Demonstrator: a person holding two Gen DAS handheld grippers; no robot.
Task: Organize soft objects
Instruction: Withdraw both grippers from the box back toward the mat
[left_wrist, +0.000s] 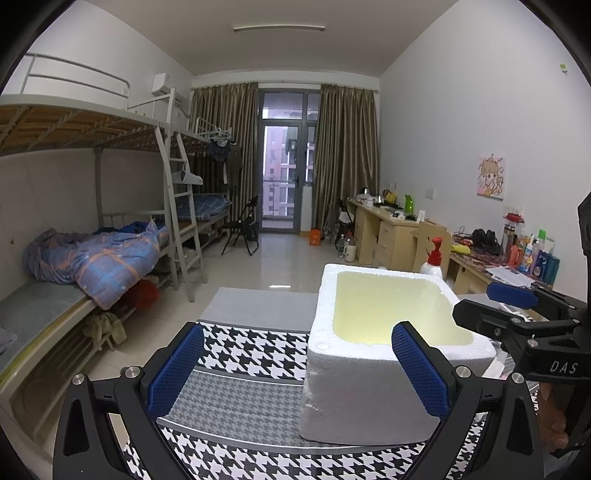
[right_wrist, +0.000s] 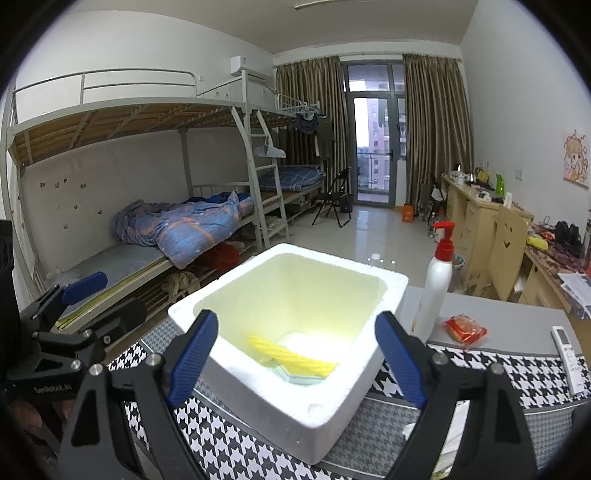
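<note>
1. Both my pairs of jaws stand wide apart and clamp nothing. My right gripper (right_wrist: 295, 354) hangs over the near rim of the foam box (right_wrist: 258, 391), its blue pads not touching the foam. My left gripper (left_wrist: 299, 369) is held to the left of the same box (left_wrist: 354, 398), with only the houndstooth cloth (left_wrist: 236, 410) between its pads.

2. Hidden or unclear: from the left wrist view the near wall of the box screens its floor, so the contents cannot be seen there. From the right wrist view the contents lie partly behind the near rim. I make out one yellow ribbed soft piece (right_wrist: 291, 354) lying on the box floor, on top of a pale flat item (right_wrist: 306, 341) and a light blue-green flat item (right_wrist: 295, 374); what these two are I cannot tell.

3. Cut off: the remote control (right_wrist: 569, 358) runs toward the right edge of the picture, and the far edge of the grey table (right_wrist: 517, 317) is partly screened by the box.

4. Count outside the box, on the right: one white pump bottle (right_wrist: 436, 280) with a red head, upright, just beside the box's right wall; one red wrapped packet (right_wrist: 463, 328) near the bottle's base; one remote control further right.

5. Count of boxes: one, open-topped, sitting on the cloth.
</note>
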